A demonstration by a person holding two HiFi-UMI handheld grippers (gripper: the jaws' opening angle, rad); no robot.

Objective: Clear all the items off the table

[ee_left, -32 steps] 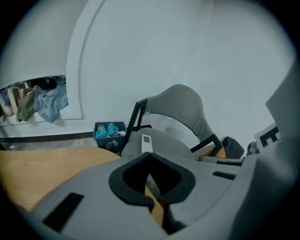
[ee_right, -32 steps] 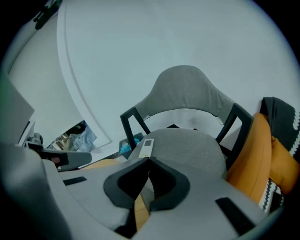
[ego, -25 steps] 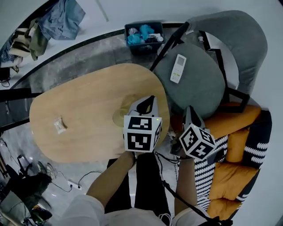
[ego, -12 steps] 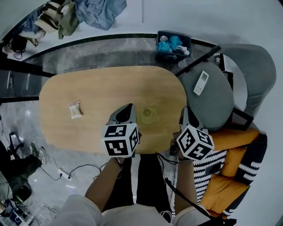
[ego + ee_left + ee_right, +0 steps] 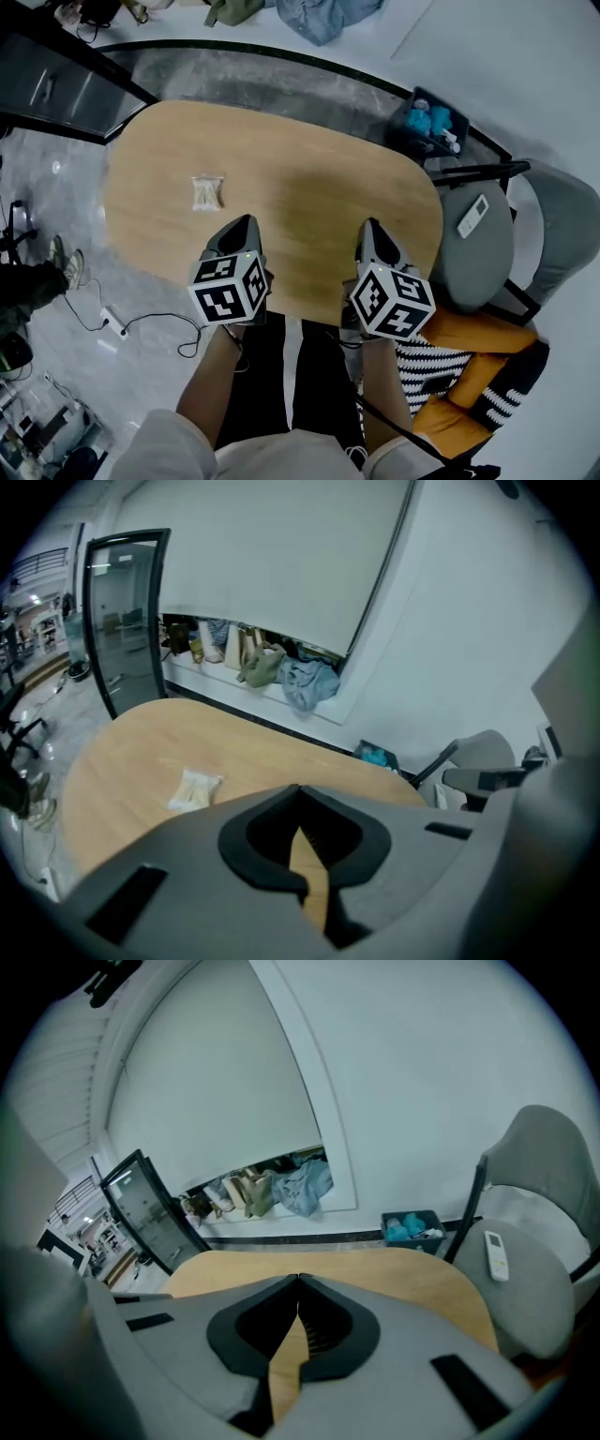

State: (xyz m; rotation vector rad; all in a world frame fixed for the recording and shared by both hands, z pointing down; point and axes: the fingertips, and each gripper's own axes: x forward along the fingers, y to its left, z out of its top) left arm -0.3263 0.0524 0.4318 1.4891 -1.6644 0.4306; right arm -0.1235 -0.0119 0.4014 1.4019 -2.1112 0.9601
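Note:
A small pale packet (image 5: 207,192) lies on the left part of the oval wooden table (image 5: 300,178); in the left gripper view the packet (image 5: 194,789) is ahead and to the left of the jaws. My left gripper (image 5: 242,225) hangs over the table's near edge, right of and nearer than the packet, shut with nothing in it. My right gripper (image 5: 368,228) is also over the near edge, further right, and is shut and empty too. In the gripper views the left gripper (image 5: 298,789) and right gripper (image 5: 298,1282) have their tips meeting, with only tabletop behind.
A dark bin (image 5: 427,122) with blue things stands on the floor past the table's far right end. A grey chair (image 5: 487,248) with a white remote (image 5: 472,216) on it is at the right, orange and striped cushions (image 5: 459,375) below it. Cables (image 5: 122,323) lie on the floor at left.
Both grippers have swung left along the table's near edge and the view turned with them. The packet now lies close ahead of the left gripper. Both jaws stayed shut.

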